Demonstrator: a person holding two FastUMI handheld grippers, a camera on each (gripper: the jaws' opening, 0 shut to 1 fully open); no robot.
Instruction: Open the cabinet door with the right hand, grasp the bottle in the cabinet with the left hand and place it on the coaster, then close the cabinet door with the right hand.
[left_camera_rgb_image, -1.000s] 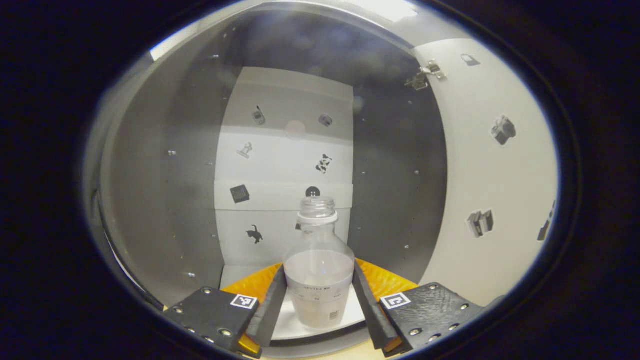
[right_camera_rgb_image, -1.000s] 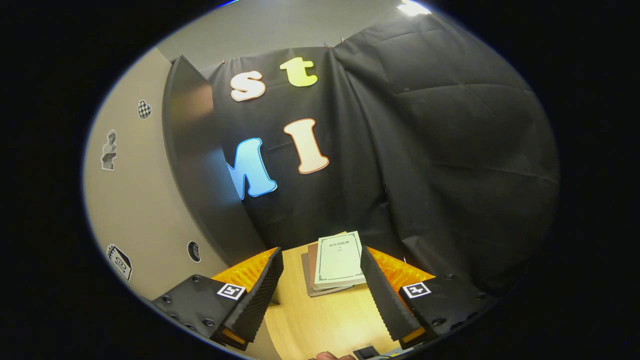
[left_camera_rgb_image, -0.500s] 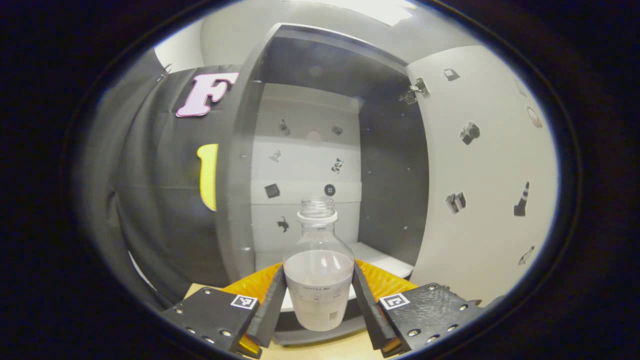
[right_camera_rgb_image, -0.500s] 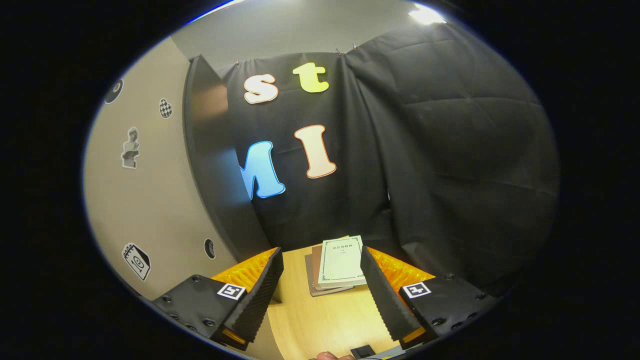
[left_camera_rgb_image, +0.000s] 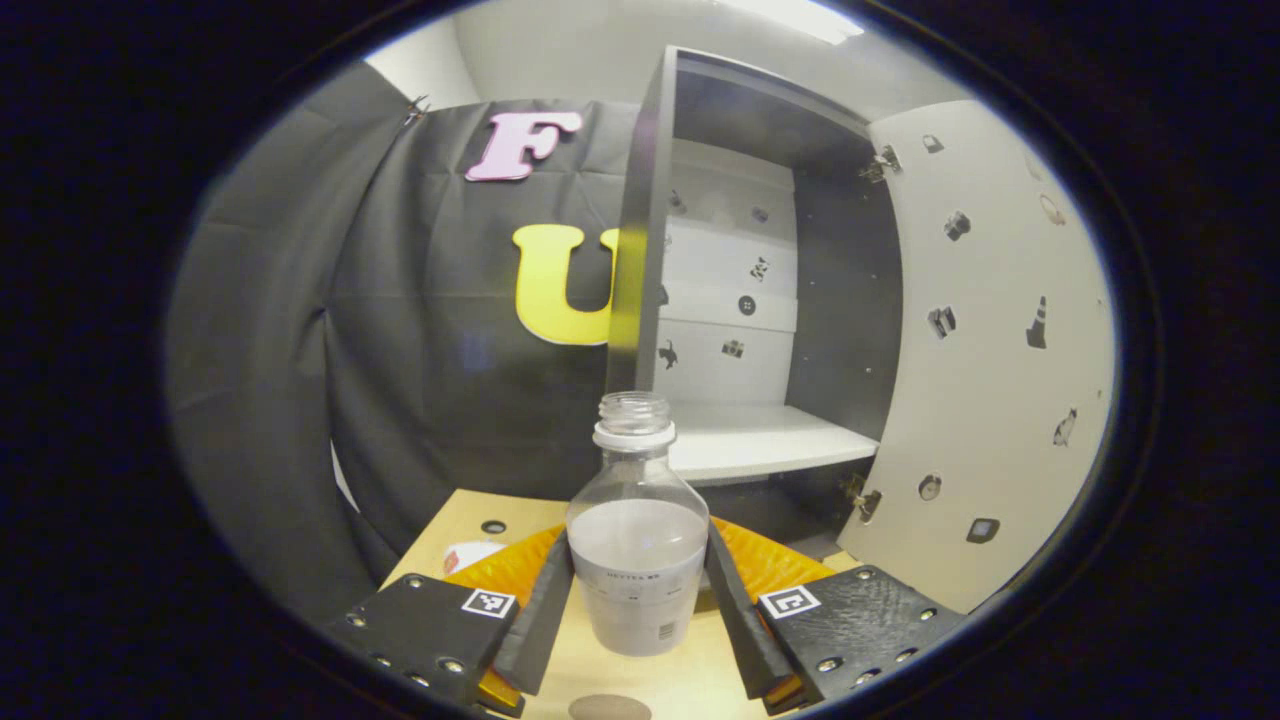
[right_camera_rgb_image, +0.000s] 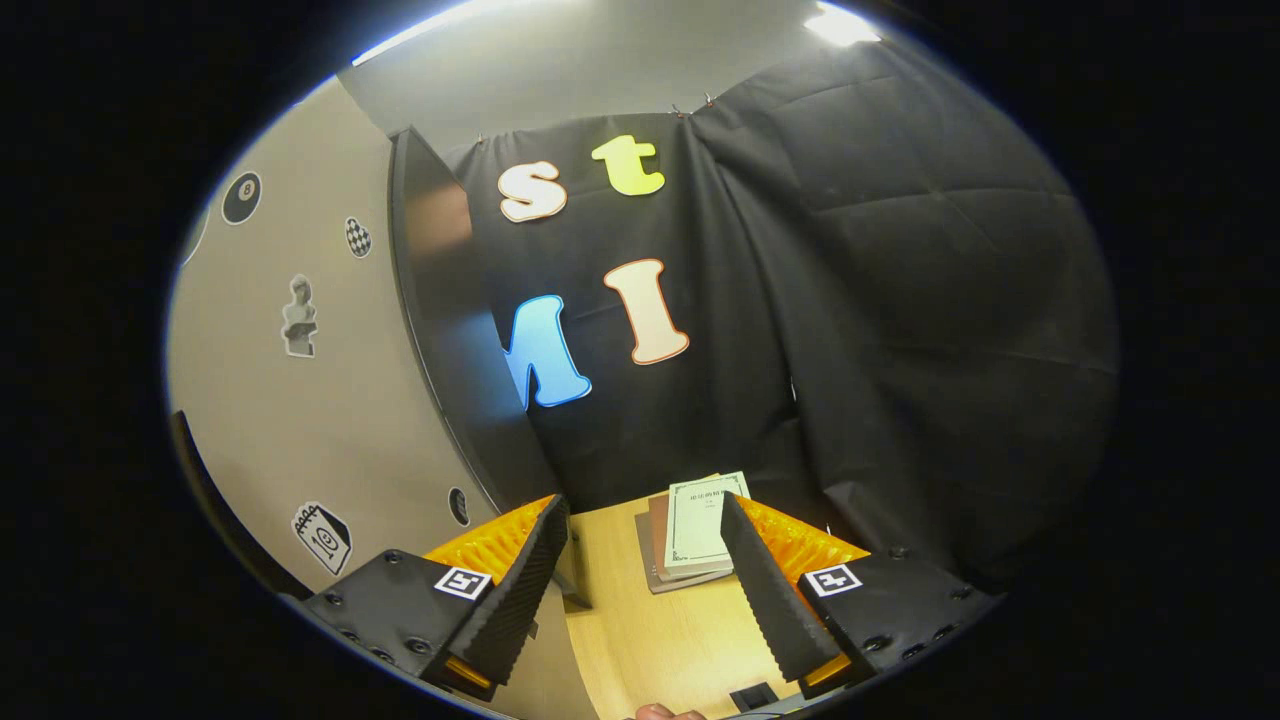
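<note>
In the left gripper view my left gripper (left_camera_rgb_image: 637, 610) is shut on a clear uncapped bottle (left_camera_rgb_image: 636, 540) part filled with pale liquid, held upright above the wooden table (left_camera_rgb_image: 470, 515). Beyond it stands the dark cabinet (left_camera_rgb_image: 840, 300) with its white shelf (left_camera_rgb_image: 760, 440) bare and its pale door (left_camera_rgb_image: 1000, 360) swung open to the right. A brown round coaster (left_camera_rgb_image: 608, 707) peeks in at the bottom edge, just below the bottle. In the right gripper view my right gripper (right_camera_rgb_image: 645, 585) is open with nothing between its fingers; the open door (right_camera_rgb_image: 290, 400) is at its left.
A stack of books (right_camera_rgb_image: 700, 525) lies on the table (right_camera_rgb_image: 650, 640) ahead of the right gripper. A small dark object (right_camera_rgb_image: 752, 696) sits near the bottom edge. A white-and-red round thing (left_camera_rgb_image: 468, 555) lies on the table left of the bottle.
The left gripper has drawn back out of the cabinet with the bottle and swung left; table and coaster have come into view. The right gripper shifted slightly, still open.
</note>
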